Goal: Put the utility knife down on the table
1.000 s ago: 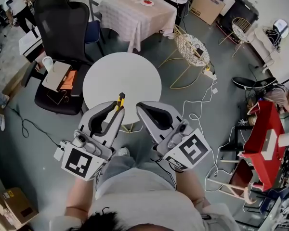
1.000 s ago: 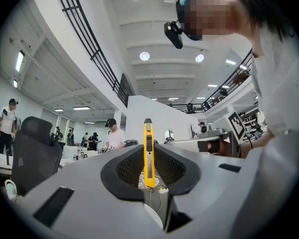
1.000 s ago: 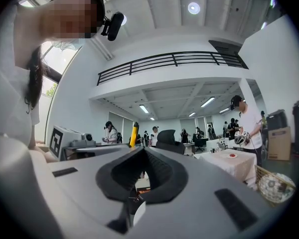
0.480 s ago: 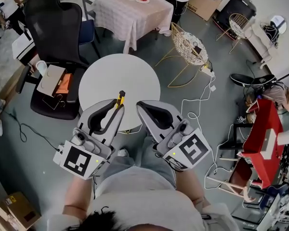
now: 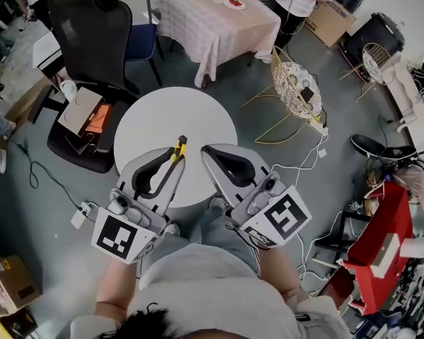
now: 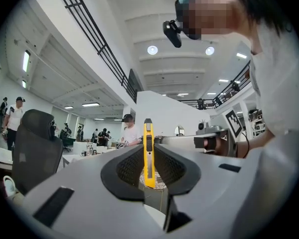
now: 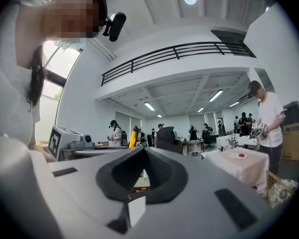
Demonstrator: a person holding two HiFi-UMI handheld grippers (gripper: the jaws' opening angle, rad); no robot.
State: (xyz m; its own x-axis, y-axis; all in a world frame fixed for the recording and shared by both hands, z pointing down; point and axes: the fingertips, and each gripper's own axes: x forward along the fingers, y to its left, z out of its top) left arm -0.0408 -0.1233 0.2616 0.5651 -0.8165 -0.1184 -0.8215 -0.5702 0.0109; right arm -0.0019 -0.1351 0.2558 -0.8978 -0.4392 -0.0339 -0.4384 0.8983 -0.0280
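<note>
White round table (image 5: 171, 115), left claw (image 5: 175, 157) clamping utility knife (image 5: 178, 146) above its near side, right claw (image 5: 207, 151) closed.

The slim yellow utility knife (image 6: 148, 156) is seen as smooth, slightly glossy plastic. The left gripper (image 5: 177, 157) and the right gripper (image 7: 142, 151) are formed of matt grey plastic and are lined with black, finely ribbed pads (image 6: 125, 167). The round white table (image 5: 198, 119) is seen as smooth and matt.

Yellow utility knife (image 5: 177, 147), clamped between left tongs (image 5: 169, 165), end protruding, above round table (image 5: 198, 119).
</note>
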